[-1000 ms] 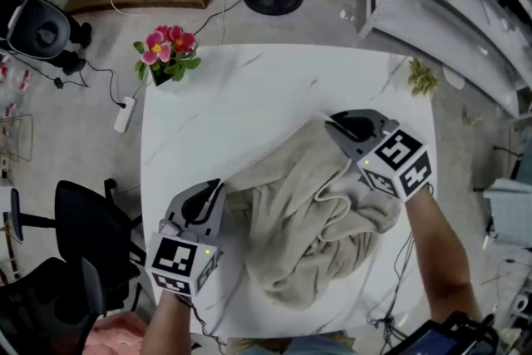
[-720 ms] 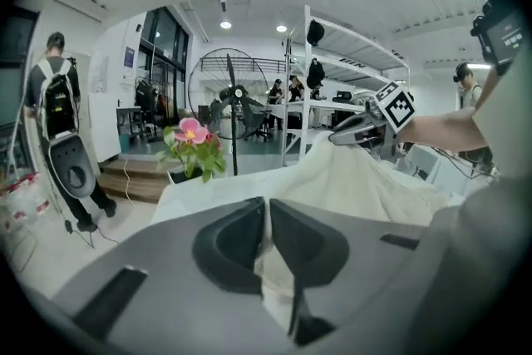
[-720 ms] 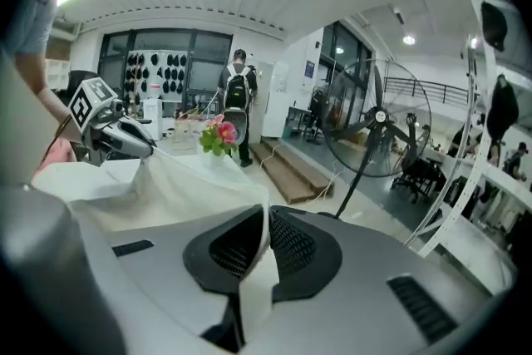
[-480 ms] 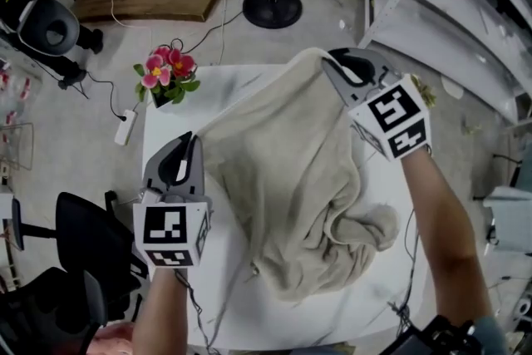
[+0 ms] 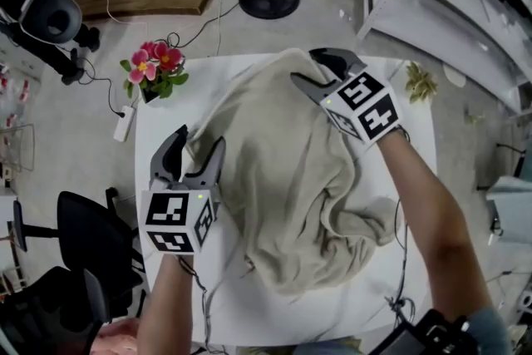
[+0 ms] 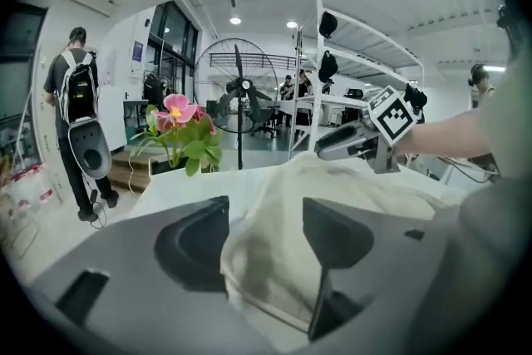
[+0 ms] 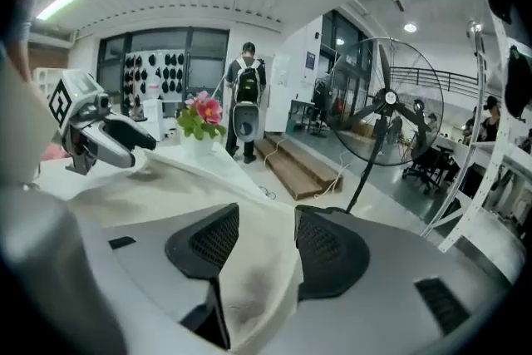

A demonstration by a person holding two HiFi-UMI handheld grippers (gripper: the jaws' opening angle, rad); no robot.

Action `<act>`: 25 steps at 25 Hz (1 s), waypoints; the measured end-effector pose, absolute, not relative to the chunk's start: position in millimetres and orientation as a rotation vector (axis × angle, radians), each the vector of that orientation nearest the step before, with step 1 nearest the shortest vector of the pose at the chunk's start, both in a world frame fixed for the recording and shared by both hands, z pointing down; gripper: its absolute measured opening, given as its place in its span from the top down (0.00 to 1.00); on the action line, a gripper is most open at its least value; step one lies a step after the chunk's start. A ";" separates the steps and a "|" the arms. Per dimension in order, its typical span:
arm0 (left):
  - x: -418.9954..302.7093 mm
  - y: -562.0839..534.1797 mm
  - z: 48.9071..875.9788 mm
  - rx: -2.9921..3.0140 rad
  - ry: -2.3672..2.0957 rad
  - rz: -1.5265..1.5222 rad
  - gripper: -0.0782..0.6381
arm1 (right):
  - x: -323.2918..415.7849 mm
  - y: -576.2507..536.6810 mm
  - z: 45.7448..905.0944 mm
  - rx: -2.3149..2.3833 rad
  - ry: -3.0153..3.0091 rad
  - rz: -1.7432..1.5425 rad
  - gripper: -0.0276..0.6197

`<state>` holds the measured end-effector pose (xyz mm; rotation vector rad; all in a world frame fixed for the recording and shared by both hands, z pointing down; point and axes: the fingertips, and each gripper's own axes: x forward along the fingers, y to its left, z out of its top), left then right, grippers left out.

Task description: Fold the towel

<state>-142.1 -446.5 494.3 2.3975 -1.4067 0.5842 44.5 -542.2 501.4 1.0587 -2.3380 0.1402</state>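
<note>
Between two hand-held grippers (image 5: 198,141) (image 5: 304,66), one towel (image 5: 283,179)

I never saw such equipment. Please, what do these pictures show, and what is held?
A person holds a two-jaw tool in each hand; there is no robot arm. One picture looks down from a camera on the head. The other two come from cameras on the tools, looking along their jaws. A beige towel lies on a white table, pink flowers by its corner. The left claw and right claw have just been opening: towel edge lies between each one's jaws, not pinched.
</note>
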 end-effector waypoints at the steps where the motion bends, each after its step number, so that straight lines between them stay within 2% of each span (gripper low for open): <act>1: -141.4 -439.6 492.3 2.409 -1.405 0.585 0.50 | 42.6 -533.4 489.6 1.055 -2.372 0.126 0.61; 8: -147.5 -374.2 444.6 2.449 -1.460 0.495 0.50 | 52.1 -437.5 416.5 0.942 -2.493 -0.057 0.62; 14: -137.6 -304.2 406.4 2.472 -1.453 0.449 0.50 | 92.0 -351.8 418.8 0.963 -2.419 -0.018 0.62; 20: -131.4 -231.4 404.6 2.469 -1.413 0.414 0.51 | 121.3 -260.9 426.5 1.071 -2.335 0.032 0.64; 23: -126.7 -193.5 410.1 2.495 -1.380 0.406 0.52 | 121.2 -209.4 437.8 1.099 -2.304 0.054 0.66; 25: -122.2 -167.7 412.8 2.503 -1.362 0.400 0.52 | 119.3 -177.2 452.1 1.114 -2.290 0.076 0.75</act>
